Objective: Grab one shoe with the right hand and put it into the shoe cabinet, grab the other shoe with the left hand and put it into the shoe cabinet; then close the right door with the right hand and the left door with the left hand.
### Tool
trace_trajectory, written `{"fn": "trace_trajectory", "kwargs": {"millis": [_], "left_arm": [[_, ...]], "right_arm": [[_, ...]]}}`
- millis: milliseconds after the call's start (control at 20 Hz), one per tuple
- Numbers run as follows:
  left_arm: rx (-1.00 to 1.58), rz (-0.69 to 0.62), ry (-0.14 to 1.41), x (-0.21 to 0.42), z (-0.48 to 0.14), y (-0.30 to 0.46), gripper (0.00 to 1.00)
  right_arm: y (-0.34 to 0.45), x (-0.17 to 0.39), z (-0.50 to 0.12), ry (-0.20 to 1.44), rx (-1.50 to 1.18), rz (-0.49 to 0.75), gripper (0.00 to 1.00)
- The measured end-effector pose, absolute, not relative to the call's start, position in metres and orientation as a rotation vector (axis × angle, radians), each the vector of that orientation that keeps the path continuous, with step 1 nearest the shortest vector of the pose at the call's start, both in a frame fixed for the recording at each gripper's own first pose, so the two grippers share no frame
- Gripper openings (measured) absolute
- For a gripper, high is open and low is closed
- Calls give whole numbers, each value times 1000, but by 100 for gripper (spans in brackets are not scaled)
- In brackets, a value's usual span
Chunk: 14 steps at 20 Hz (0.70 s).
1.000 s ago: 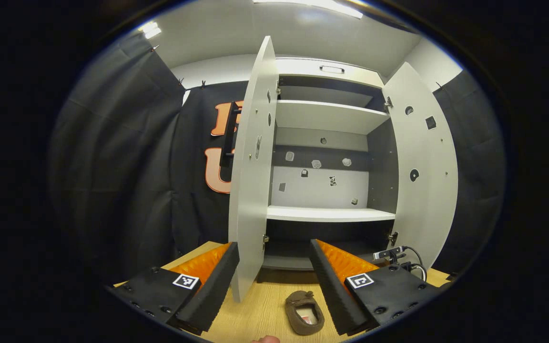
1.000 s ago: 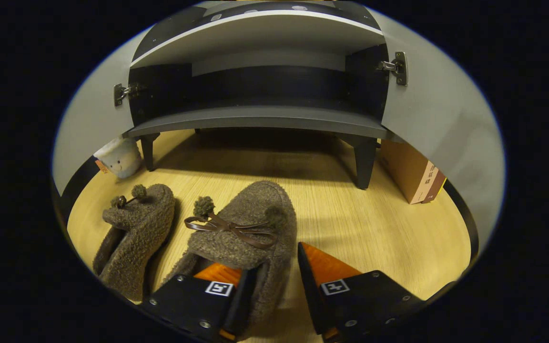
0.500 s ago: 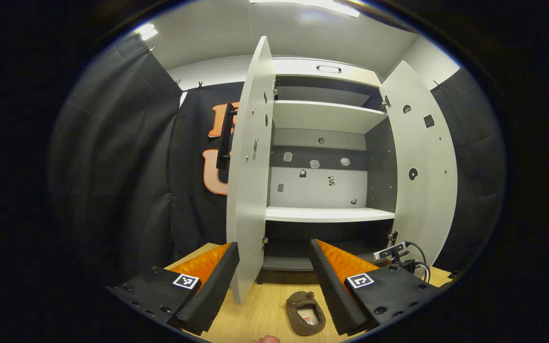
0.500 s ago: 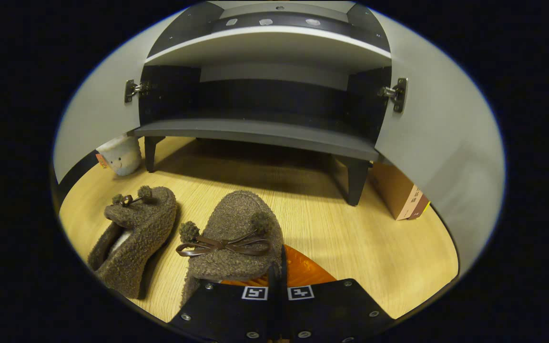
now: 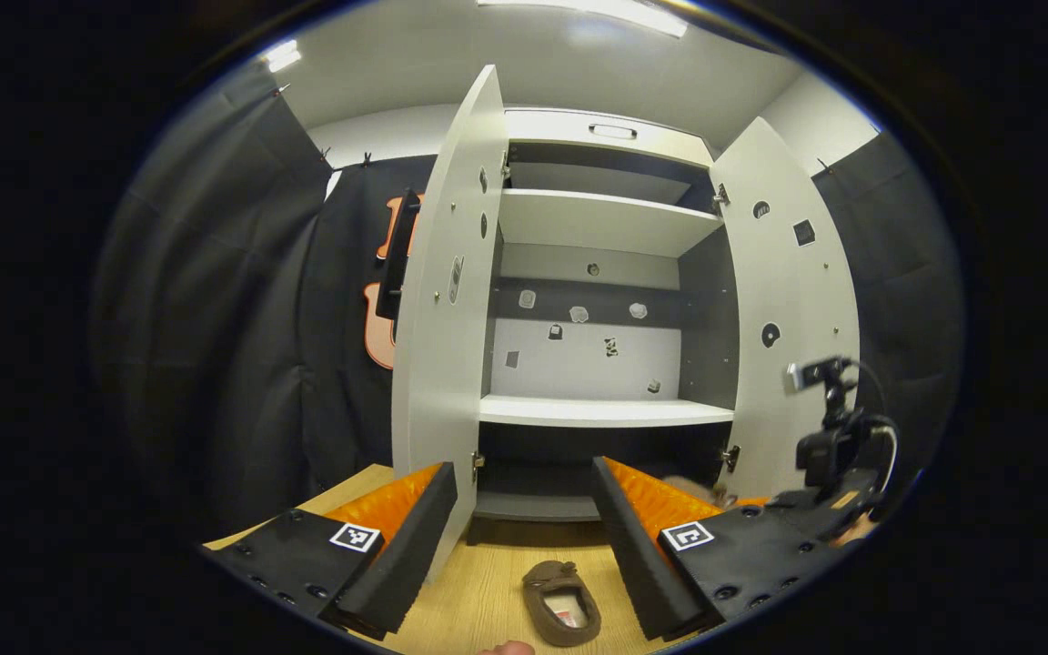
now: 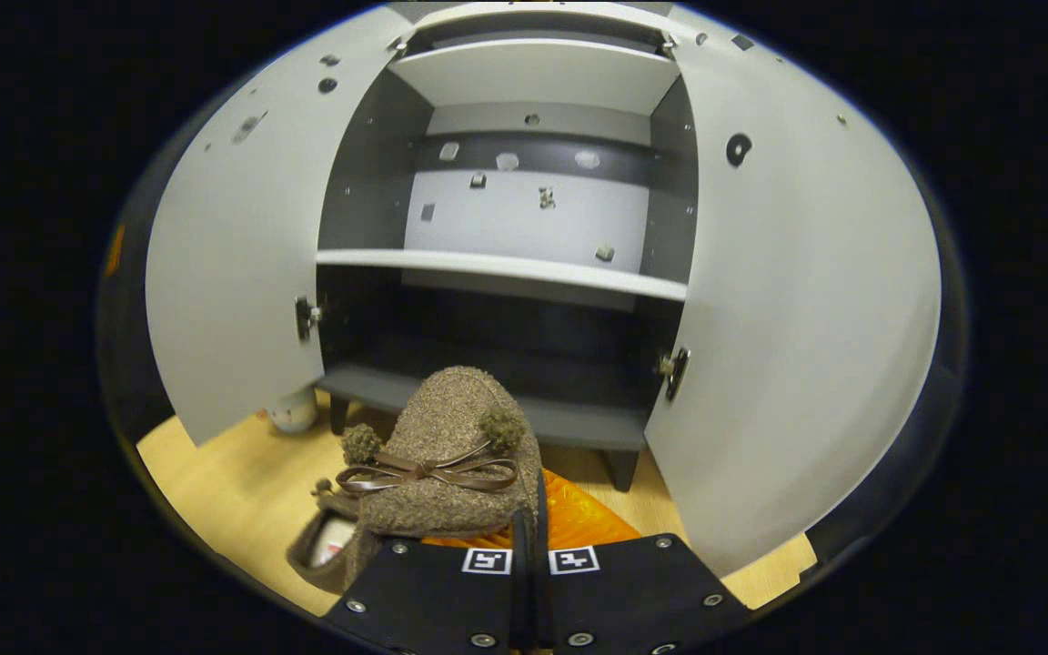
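Before the two-doored cabinet (image 6: 524, 300), two shoes: one (image 6: 442, 455) clamped in the right claw (image 6: 529, 546), one (image 5: 563, 602) floor-bound beneath the spread left claw (image 5: 524, 518).

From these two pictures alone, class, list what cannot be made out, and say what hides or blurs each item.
- Held shoe, right gripper view: its heel is hidden behind the right gripper.
- Second shoe, right gripper view: mostly covered by the held shoe.
- Bottom shelf, left gripper view: dark and partly blocked by the left gripper.
- Small object beside the cabinet leg: half hidden by the left door, too small to identify.
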<state>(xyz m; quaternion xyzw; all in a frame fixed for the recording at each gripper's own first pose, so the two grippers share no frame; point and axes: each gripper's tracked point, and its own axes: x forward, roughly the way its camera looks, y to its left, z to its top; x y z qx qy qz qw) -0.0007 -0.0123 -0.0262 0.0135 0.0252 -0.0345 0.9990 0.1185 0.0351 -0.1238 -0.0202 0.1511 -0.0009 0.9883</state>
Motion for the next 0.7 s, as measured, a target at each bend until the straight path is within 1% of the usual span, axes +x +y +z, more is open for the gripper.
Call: {"fn": "trace_trajectory", "kwargs": {"millis": [50, 100, 150, 200, 250, 300, 350, 400, 450, 500, 600, 700], "left_arm": [[27, -74, 52, 0, -26, -14, 99], [27, -78, 52, 1, -26, -15, 97], [27, -80, 49, 1, -25, -15, 96], [28, -79, 46, 1, -24, -16, 97], [33, -75, 43, 1, -23, -14, 99], [37, -69, 43, 1, -24, -12, 96], [42, -64, 43, 0, -24, -11, 99], [44, -58, 44, 1, -25, -8, 96], [41, -53, 47, -1, -26, -7, 99], [32, -52, 51, -1, -26, -6, 96], [20, -49, 60, -2, -28, -5, 96], [34, -33, 62, -3, -30, -1, 96]], "right_arm": [[36, 126, -97, 270, -35, -7, 0], [36, 136, -70, 234, -24, -7, 0], [38, 150, -45, 197, -14, 3, 0], [39, 165, -22, 171, -9, 8, 0], [38, 184, 0, 149, -8, 9, 0], [34, 203, 20, 131, -9, 0, 0], [30, 224, 38, 118, -18, -16, 0], [25, 245, 49, 124, -24, -35, 0], [24, 267, 57, 133, -17, -41, 0], [23, 290, 64, 147, -10, -50, 0], [14, 338, 65, 179, -10, -88, 0], [4, 382, 53, 228, -10, -130, 0]]}}
